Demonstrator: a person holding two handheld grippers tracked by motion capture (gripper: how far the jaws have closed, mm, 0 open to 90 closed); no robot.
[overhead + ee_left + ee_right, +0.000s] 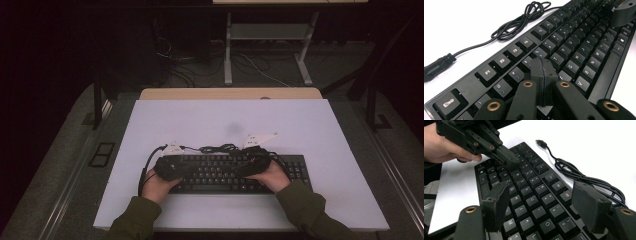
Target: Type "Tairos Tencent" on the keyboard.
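One keyboard (235, 174) under two grippers: left gripper (543, 75) jaws clenched, right gripper (544, 206) jaws released.

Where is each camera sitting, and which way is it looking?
High view: above the person's side, looking forward and down at the white table; both sleeves and hands show.
Left gripper view: rides the left gripper, fingers shut, looking low along the keyboard toward the right gripper.
Right gripper view: rides the right gripper, fingers apart, looking across the keys at the left gripper.
All views share the keyboard and its coiled cable.
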